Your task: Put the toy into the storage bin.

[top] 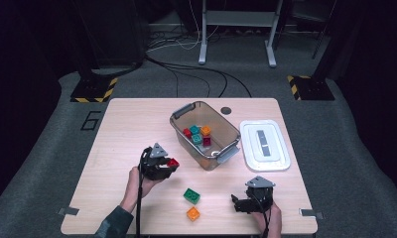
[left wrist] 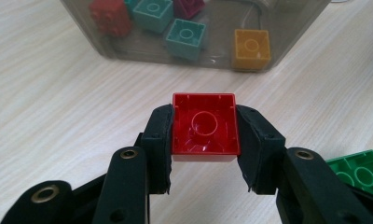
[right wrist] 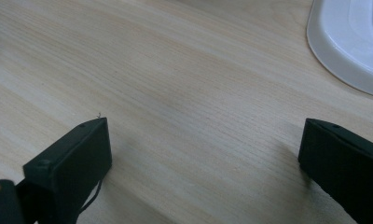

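Looked like a lab or recording studio, not a home. Wooden counter (top: pixel 137 124) stood alone on grey carpet (top: pixel 47 163), dark all around. Black stand bases with yellow-black hazard tape (top: pixel 93 90) sat off the counter's far corners. Loose cables (top: pixel 186 69) ran over the floor past a metal frame's legs (top: pixel 236 29). A "6" (top: pixel 90 120) was marked by the counter's left edge.

High view looks down over the whole table (top: pixel 132 119) from the near edge; both gripper views sit close, sharing its tabletop.
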